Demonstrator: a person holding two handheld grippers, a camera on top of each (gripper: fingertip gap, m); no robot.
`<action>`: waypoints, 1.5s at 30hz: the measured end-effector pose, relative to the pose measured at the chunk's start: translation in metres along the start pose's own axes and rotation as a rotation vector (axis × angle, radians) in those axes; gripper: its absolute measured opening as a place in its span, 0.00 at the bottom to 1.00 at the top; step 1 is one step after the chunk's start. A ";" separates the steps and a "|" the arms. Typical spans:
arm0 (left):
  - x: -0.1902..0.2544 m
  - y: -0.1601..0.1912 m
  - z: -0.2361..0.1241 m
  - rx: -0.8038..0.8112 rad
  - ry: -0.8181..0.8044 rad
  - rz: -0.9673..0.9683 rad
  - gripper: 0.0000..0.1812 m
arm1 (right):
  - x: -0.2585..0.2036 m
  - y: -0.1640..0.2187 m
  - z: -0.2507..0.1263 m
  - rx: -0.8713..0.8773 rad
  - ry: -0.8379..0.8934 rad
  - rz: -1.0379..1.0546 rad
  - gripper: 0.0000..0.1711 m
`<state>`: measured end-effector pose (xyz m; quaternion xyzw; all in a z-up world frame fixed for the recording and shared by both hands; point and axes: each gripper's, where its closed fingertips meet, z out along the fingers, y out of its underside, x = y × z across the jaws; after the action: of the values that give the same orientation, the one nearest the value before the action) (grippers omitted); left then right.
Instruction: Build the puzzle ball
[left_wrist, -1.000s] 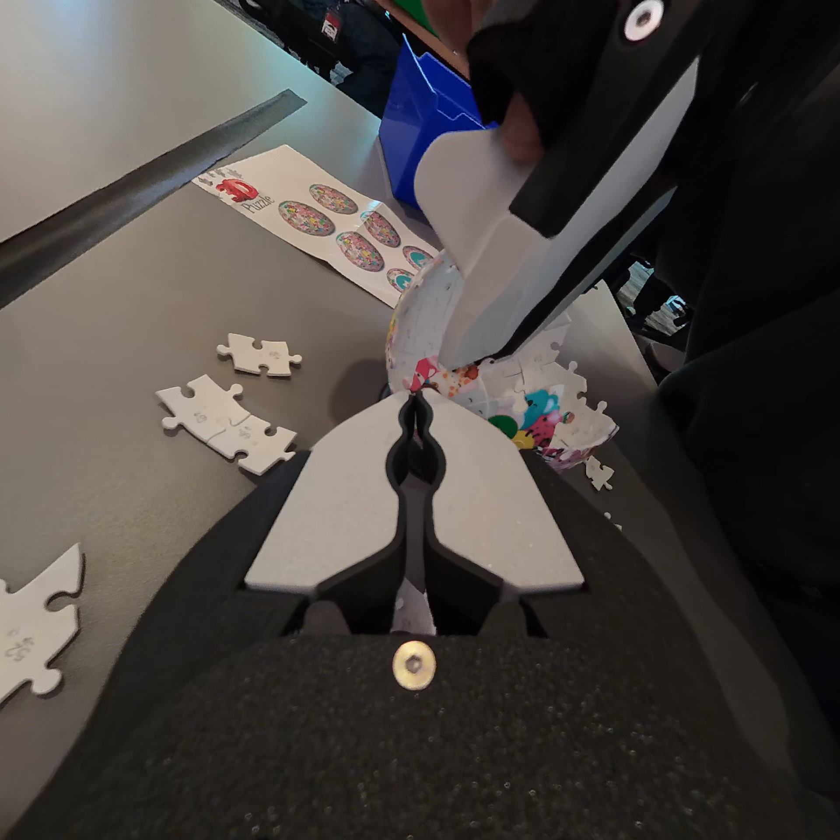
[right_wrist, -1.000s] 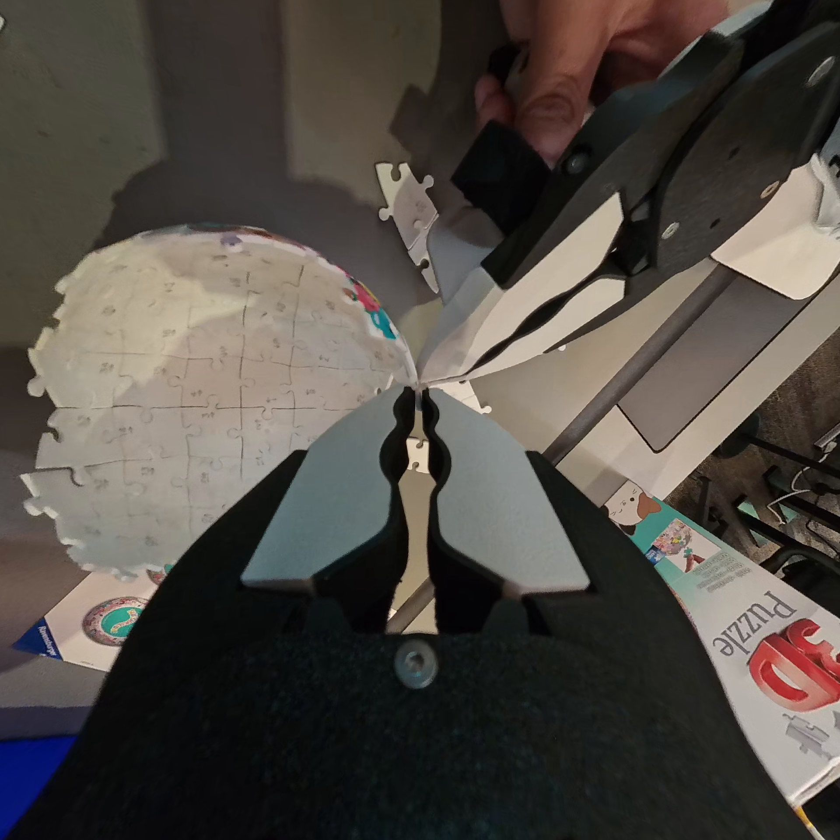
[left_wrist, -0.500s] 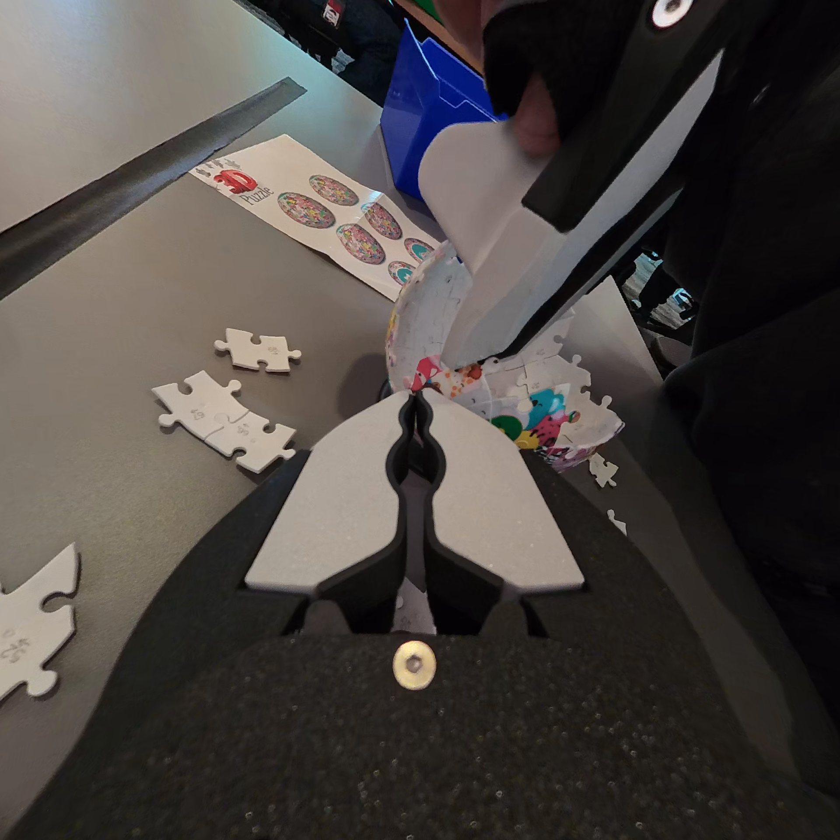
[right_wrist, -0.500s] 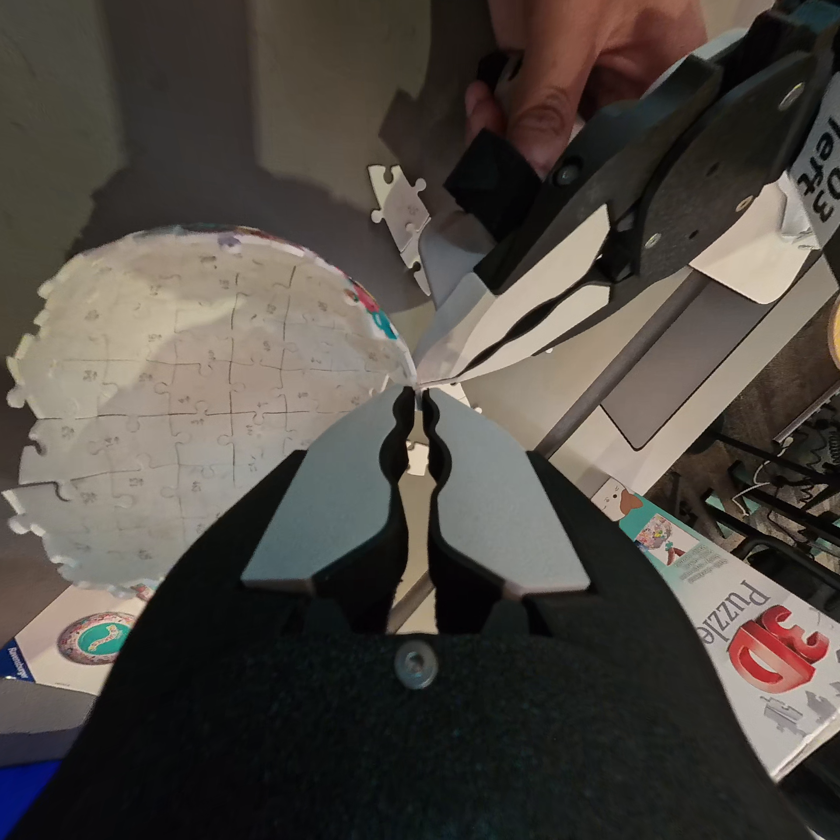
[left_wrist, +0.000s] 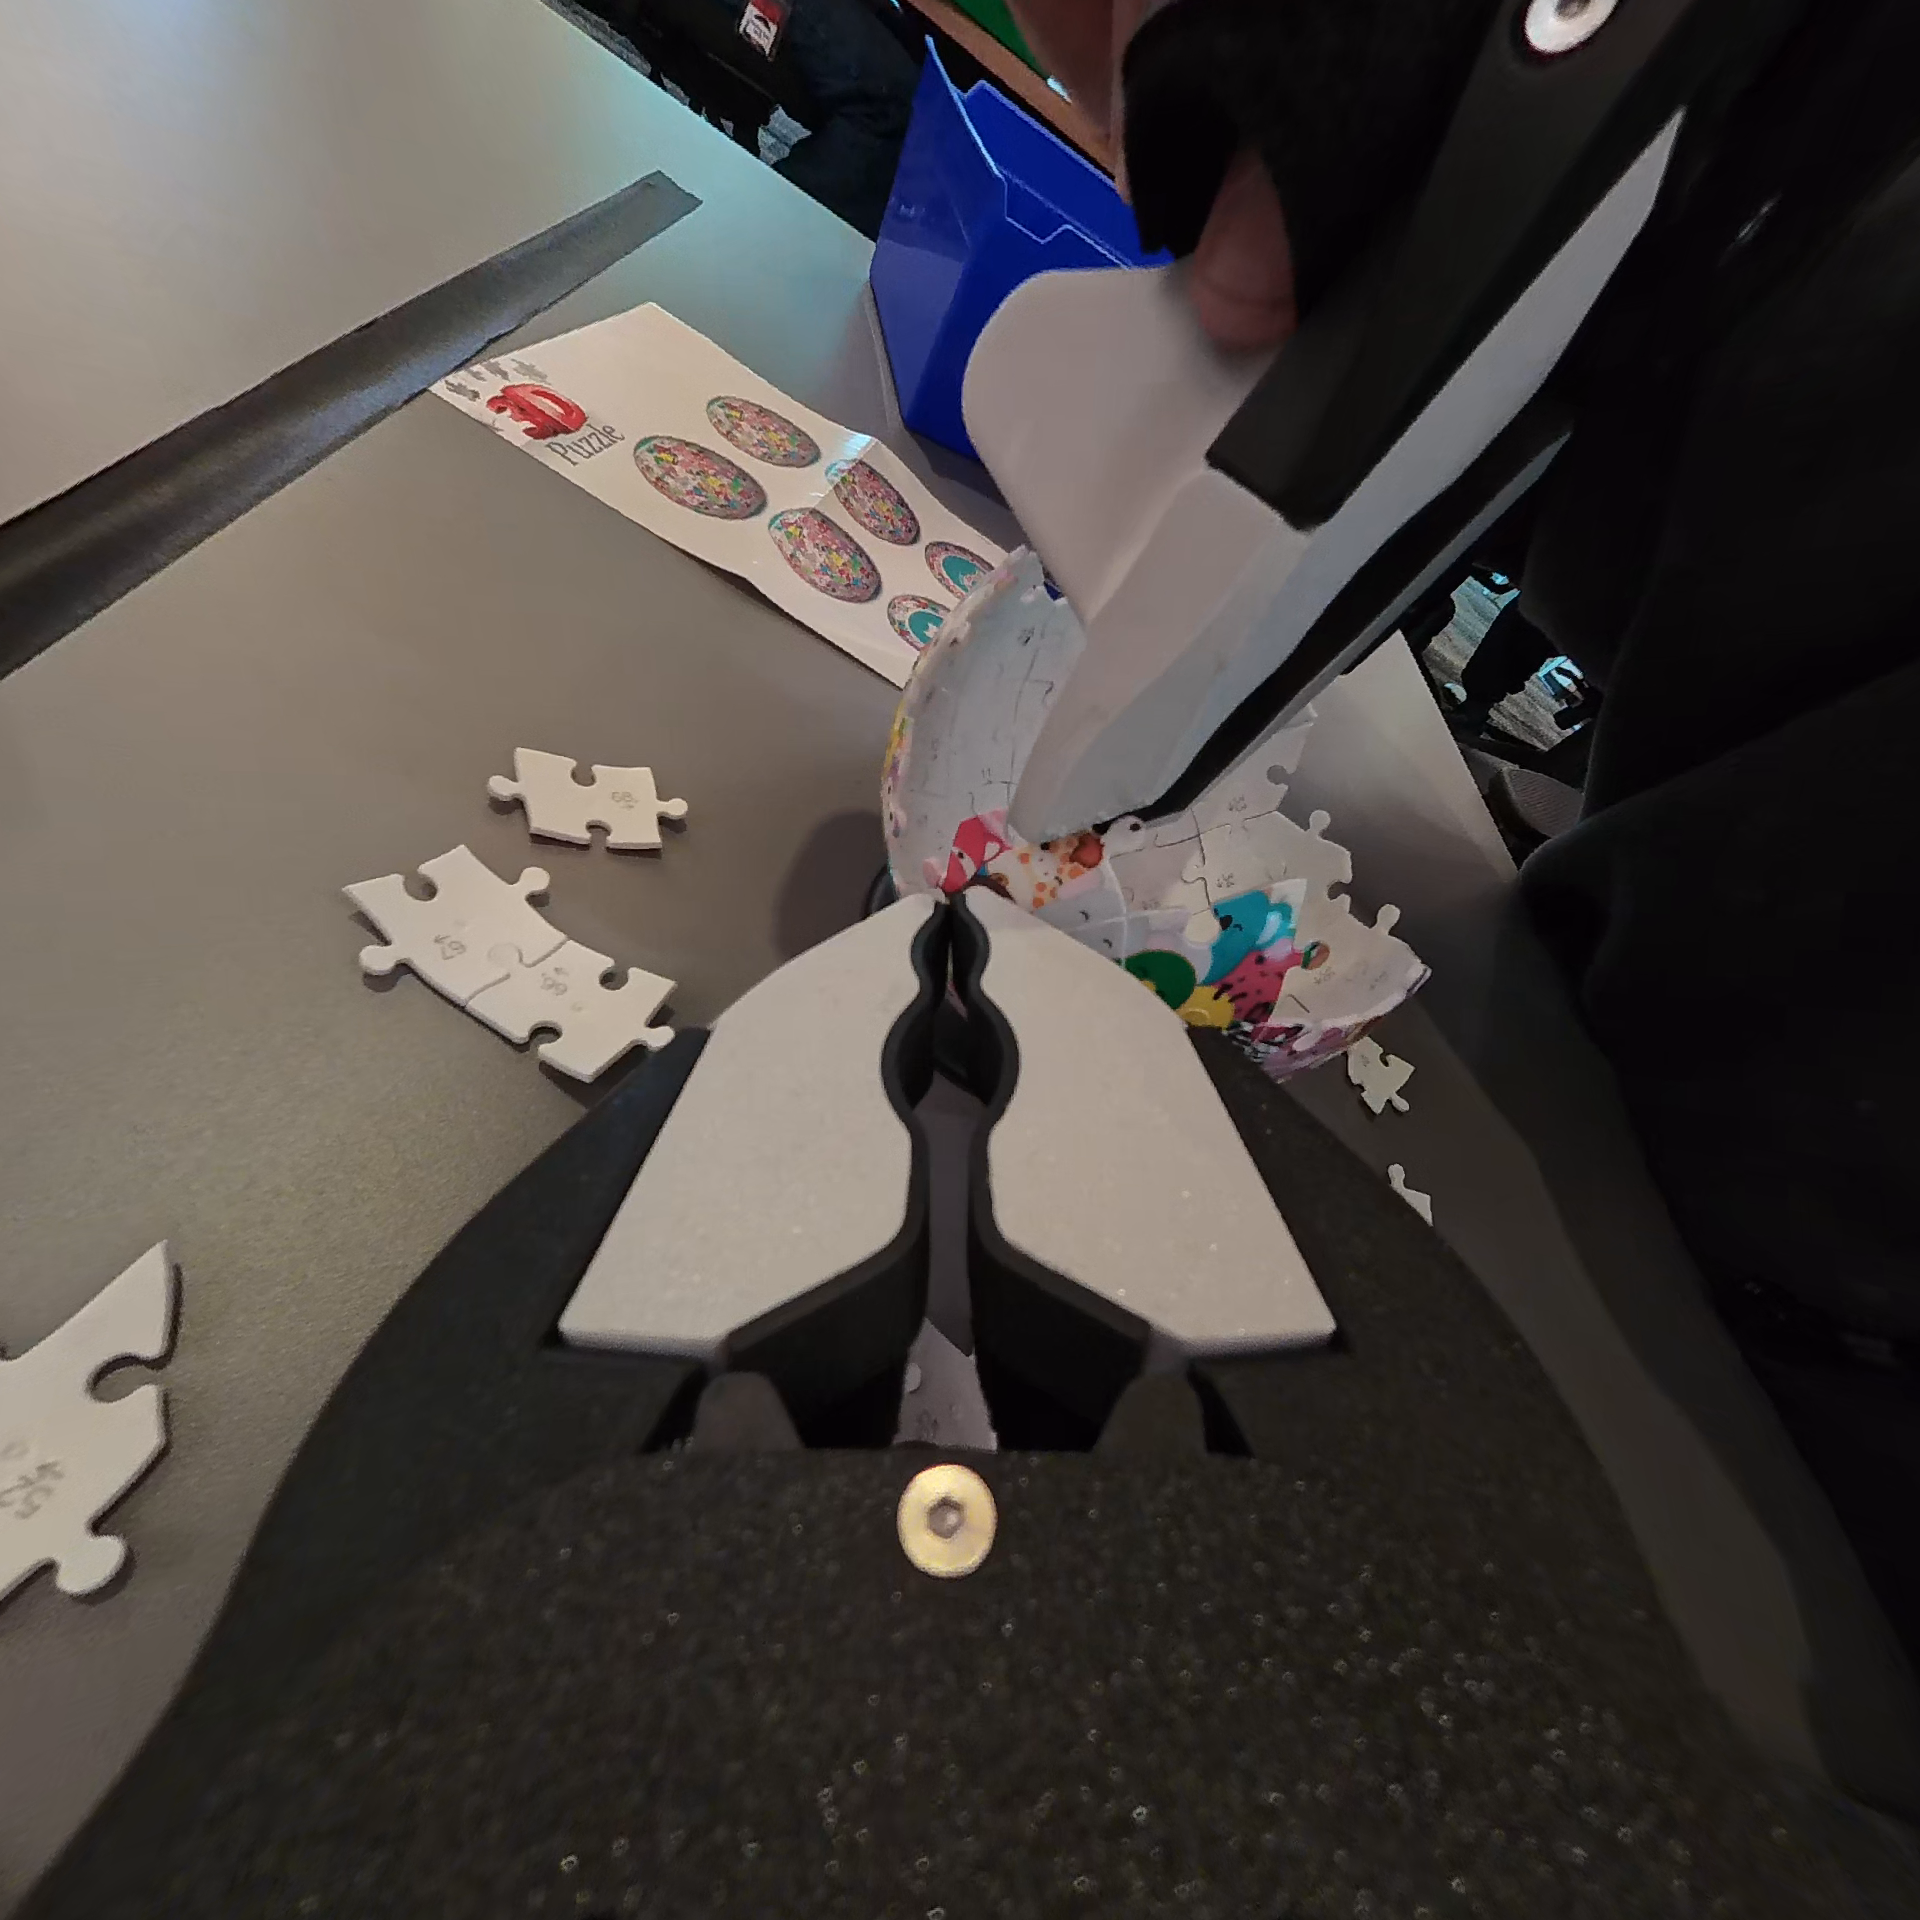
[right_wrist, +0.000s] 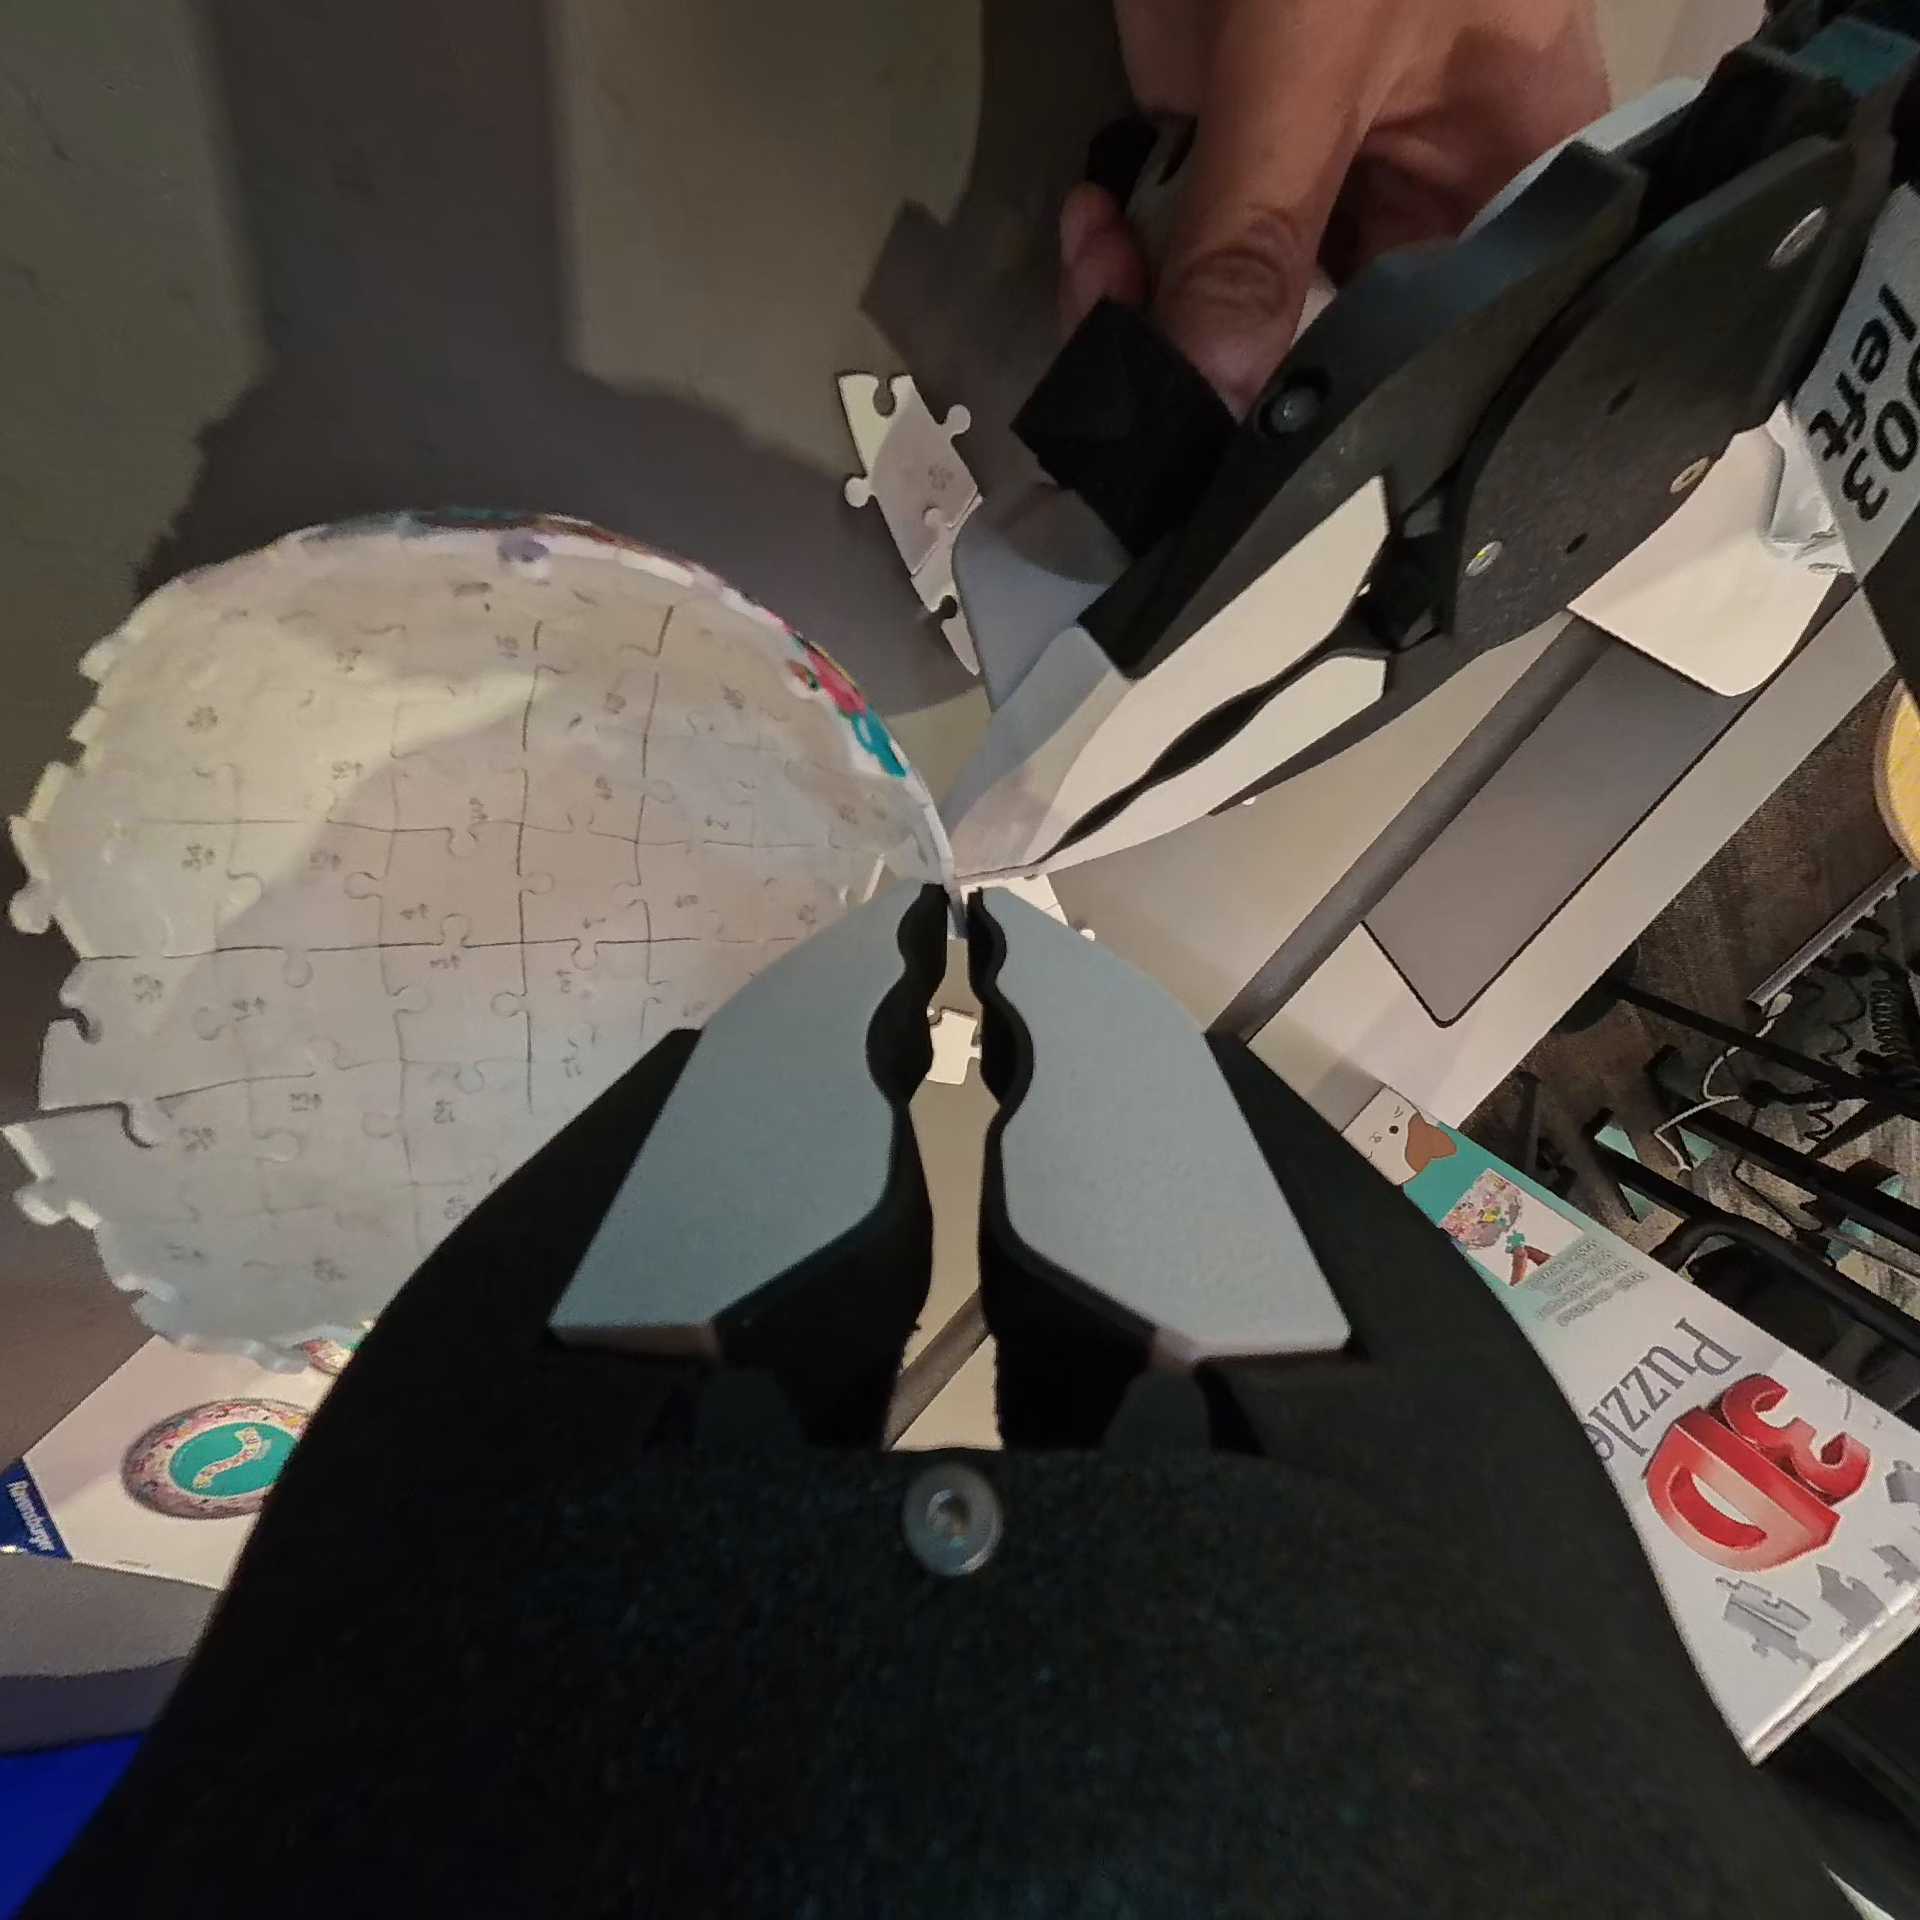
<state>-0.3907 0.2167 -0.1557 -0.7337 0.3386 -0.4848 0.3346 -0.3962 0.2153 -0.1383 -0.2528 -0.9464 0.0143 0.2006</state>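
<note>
The puzzle ball (right_wrist: 416, 914) is a part-built shell, white inside and brightly printed outside, resting on the grey table (left_wrist: 260, 1039). It also shows in the left wrist view (left_wrist: 1195, 894). My right gripper (right_wrist: 949, 902) is shut on the shell's thin rim. My left gripper (left_wrist: 948, 914) is shut at the same stretch of rim, its tips against the printed edge. In the left wrist view the right gripper (left_wrist: 1081, 821) comes down from the upper right. In the right wrist view the left gripper (right_wrist: 977, 868) comes in from the right, tips almost touching mine.
Loose white pieces lie left of the shell: a single one (left_wrist: 587, 798), a joined pair (left_wrist: 509, 961) and one at the edge (left_wrist: 73, 1434). An instruction leaflet (left_wrist: 727, 468) and a blue bin (left_wrist: 997, 270) lie behind. The puzzle box (right_wrist: 1766, 1455) is at lower right. Only a small space, under 4 cm, lies between the two pairs of fingers.
The shell has swung slightly to the left in the right wrist view. Both grippers stay shut at the rim, almost in place.
</note>
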 end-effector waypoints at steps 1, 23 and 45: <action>0.000 0.000 0.000 0.001 0.001 0.000 0.00 | 0.000 0.000 0.000 0.001 0.000 -0.001 0.02; -0.002 0.000 -0.005 0.008 0.022 -0.036 0.00 | -0.014 -0.005 -0.003 -0.097 0.076 -0.323 0.00; 0.000 -0.002 -0.003 0.015 0.038 -0.046 0.00 | -0.020 0.006 0.013 -0.208 0.089 -0.405 0.00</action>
<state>-0.3932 0.2169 -0.1533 -0.7294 0.3241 -0.5089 0.3225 -0.3826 0.2123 -0.1588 -0.0773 -0.9644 -0.1352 0.2137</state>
